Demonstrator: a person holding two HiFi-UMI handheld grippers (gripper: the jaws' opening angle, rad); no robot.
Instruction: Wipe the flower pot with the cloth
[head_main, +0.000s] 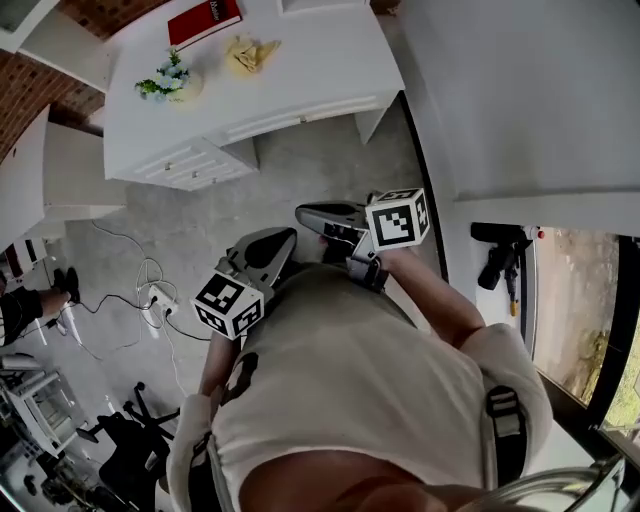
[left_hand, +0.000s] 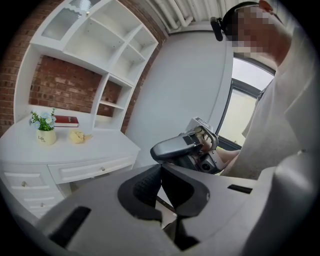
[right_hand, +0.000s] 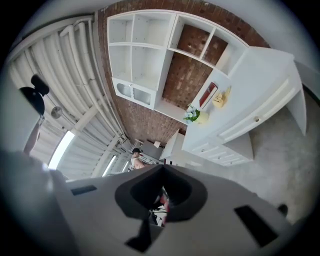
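The flower pot (head_main: 178, 85) is seen on the left part of the white desk (head_main: 310, 85), well apart from both grippers, which are held close in front of the person's chest above the grey floor (head_main: 200, 215). The left gripper (head_main: 288, 236) is pointed towards the desk and a little downwards. Its jaws are closed together, and nothing is held between them. The right gripper (head_main: 302, 212) is held just beside it, almost level. Its jaws are also pressed together, and nothing is gripped by them. The yellow cloth (head_main: 250, 52) is lying crumpled on the desk top, to the right of the flower pot and not touching it. It is also far from both grippers. A small plant (left_hand: 43, 120) with green leaves and pale flowers is contained in the pot, which is standing upright. A red book (head_main: 204, 20) is laid flat at the back of the desk, behind the pot and the cloth. The drawers (head_main: 190, 165) under the left part of the desk are shut. A white shelf unit (left_hand: 107, 55) with several compartments is mounted above the desk, against a brick wall.
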